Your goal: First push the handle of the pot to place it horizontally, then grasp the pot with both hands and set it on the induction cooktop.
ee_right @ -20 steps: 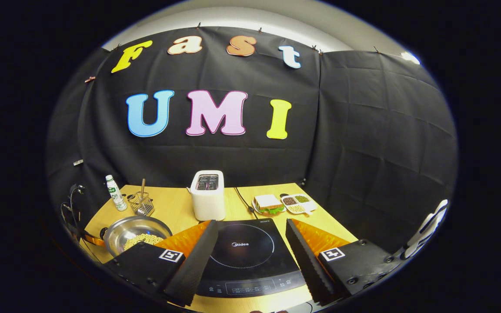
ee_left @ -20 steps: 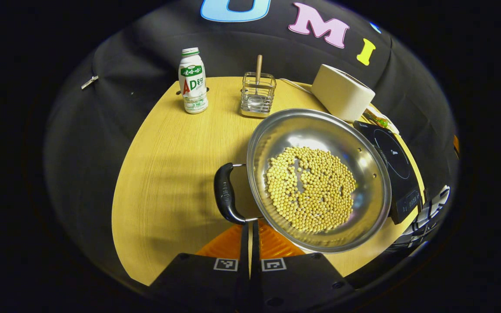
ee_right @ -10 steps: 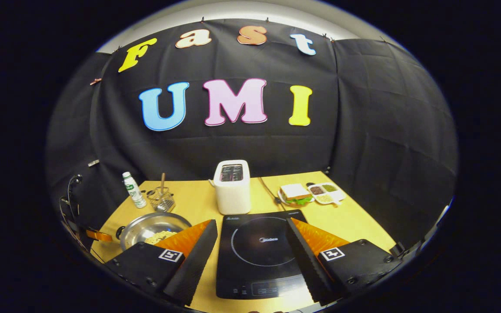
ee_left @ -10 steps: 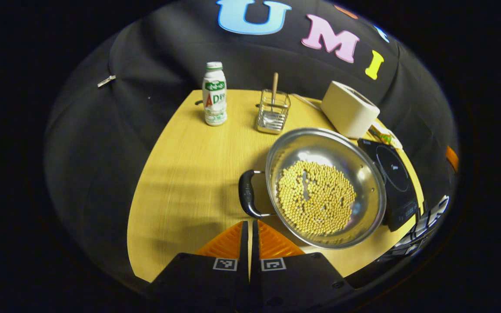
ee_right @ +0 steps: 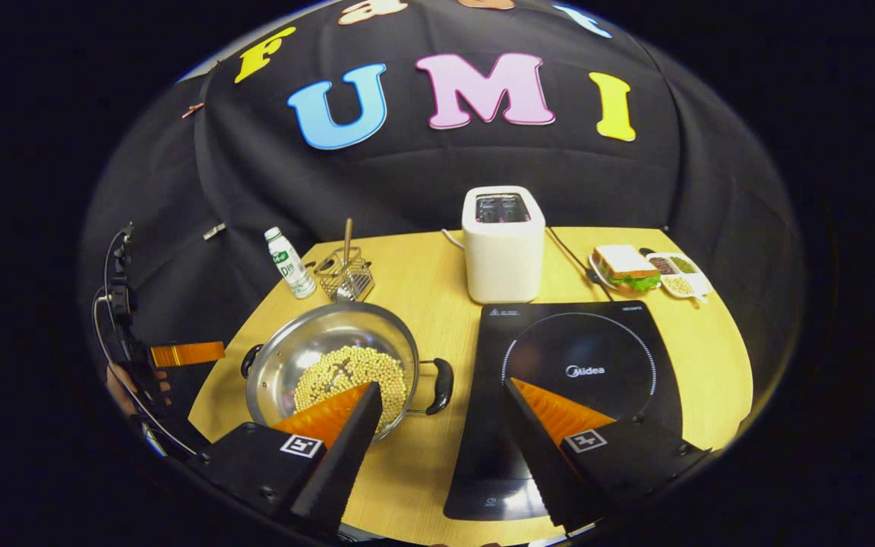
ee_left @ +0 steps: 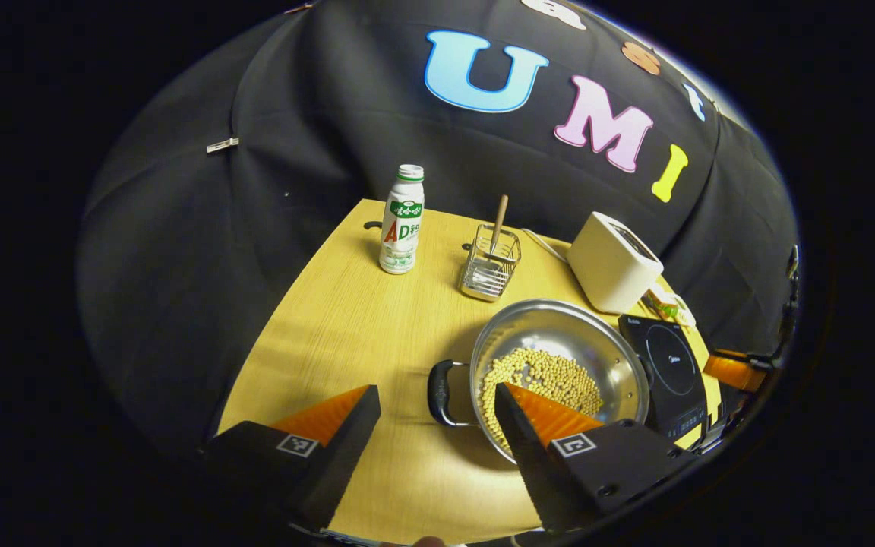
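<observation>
A steel pot [ee_left: 559, 334] full of yellow beans stands on the wooden table [ee_left: 346, 327], just left of the black induction cooktop [ee_left: 673, 365]. Its black left handle [ee_left: 437, 393] lies in front of my left gripper [ee_left: 434, 403], which is open, above the table and holding nothing. In the right gripper view the pot [ee_right: 316, 342] has one handle to the left [ee_right: 249, 361] and one to the right [ee_right: 441, 384], beside the cooktop [ee_right: 582, 365]. My right gripper [ee_right: 441, 389] is open and empty, hovering near the front edge over the gap between pot and cooktop. The left gripper [ee_right: 187, 353] shows left of the pot.
Behind the pot stand a white drink bottle [ee_left: 401, 220], a wire basket [ee_left: 491, 254] with a wooden-handled utensil, and a white toaster [ee_right: 502, 243] with its cord. A sandwich plate [ee_right: 623, 266] and a small dish of beans [ee_right: 677, 270] sit at the back right.
My left gripper has opened and drawn back and up from the pot's left handle. The right gripper has tipped down towards the table, bringing the pot and cooktop closer.
</observation>
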Demonstrator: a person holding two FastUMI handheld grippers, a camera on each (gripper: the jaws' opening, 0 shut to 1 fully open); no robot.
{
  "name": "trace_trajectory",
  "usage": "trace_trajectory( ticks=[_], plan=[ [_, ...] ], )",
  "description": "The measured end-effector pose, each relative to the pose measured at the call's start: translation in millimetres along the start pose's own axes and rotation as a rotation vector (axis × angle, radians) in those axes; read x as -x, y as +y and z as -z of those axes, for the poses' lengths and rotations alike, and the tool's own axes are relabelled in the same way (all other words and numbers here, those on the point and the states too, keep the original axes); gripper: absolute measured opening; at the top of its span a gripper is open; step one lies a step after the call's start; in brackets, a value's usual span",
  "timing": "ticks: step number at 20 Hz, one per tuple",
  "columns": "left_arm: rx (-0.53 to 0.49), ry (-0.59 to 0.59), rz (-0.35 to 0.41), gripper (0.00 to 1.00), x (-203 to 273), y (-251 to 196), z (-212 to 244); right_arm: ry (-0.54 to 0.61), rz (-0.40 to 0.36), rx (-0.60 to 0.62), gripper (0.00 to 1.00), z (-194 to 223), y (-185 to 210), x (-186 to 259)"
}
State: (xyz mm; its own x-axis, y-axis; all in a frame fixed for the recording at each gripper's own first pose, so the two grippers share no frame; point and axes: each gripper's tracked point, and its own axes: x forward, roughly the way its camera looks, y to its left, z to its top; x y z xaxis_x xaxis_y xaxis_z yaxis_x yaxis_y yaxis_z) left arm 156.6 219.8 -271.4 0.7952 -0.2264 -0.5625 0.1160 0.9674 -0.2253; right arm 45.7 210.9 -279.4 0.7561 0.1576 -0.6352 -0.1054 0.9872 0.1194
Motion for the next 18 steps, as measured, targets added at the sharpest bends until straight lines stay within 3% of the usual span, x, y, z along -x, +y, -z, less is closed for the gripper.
trace_trajectory(
  ticks=[11, 15, 16, 18],
  plan=[
    [-0.027, 0.047, 0.057, 0.96, -45.4, 1.8, 7.6, 0.174, 0.005, -0.024, 0.99, 37.2, 4.1, -87.1],
    [-0.002, 0.089, 0.089, 0.96, -64.5, -1.5, 17.6, 0.158, 0.007, 0.008, 0.96, 37.1, 5.5, -100.9],
    [0.005, 0.103, 0.098, 0.96, -68.0, -2.5, 20.3, 0.174, 0.001, 0.010, 0.90, 40.3, 7.7, -104.3],
    [0.010, 0.122, 0.107, 0.96, -75.8, -1.9, 24.2, 0.208, -0.014, 0.008, 0.90, 49.0, 12.1, -110.6]
  ],
)
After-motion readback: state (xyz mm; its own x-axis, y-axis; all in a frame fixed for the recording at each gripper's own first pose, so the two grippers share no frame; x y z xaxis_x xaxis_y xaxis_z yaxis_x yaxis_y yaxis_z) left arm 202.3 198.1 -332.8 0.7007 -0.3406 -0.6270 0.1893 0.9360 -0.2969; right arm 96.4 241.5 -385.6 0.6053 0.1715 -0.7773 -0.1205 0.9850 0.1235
